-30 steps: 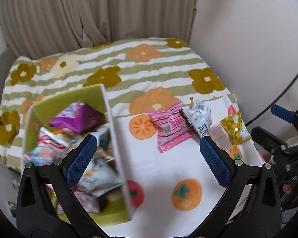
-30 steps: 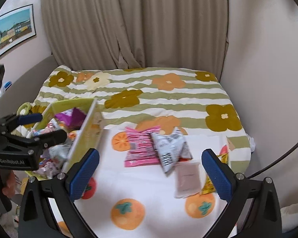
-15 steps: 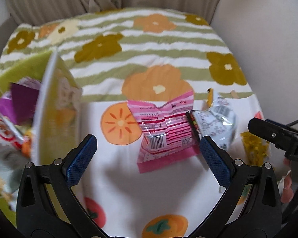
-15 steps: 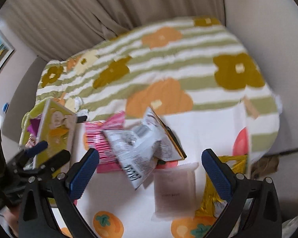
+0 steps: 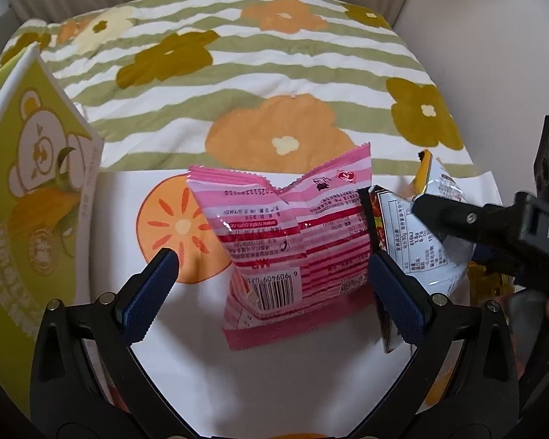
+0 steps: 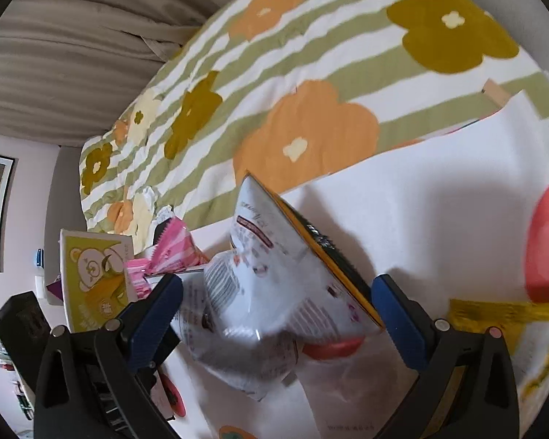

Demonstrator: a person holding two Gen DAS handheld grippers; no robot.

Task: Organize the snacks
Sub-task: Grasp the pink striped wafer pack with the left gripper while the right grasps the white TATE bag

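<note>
Green box (image 6: 91, 292) shows only a purple packet's (image 6: 54, 288) corner inside.

Striped packet (image 5: 292, 234) between box (image 5: 29, 197) and crinkled packet (image 5: 421, 241)

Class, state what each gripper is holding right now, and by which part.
Nothing is held. The left gripper straddles the pink packet and the right gripper the white packet, jaws open.

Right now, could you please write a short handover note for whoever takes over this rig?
Left gripper: open, straddling the pink striped packet, nothing gripped.
Right gripper: open, around the silver packet.
Both packets lie on the white fruit-print cloth; a yellow packet lies further right.
The green bear box stands at left.
Left to do: close on each packet and move them into the box.
</note>
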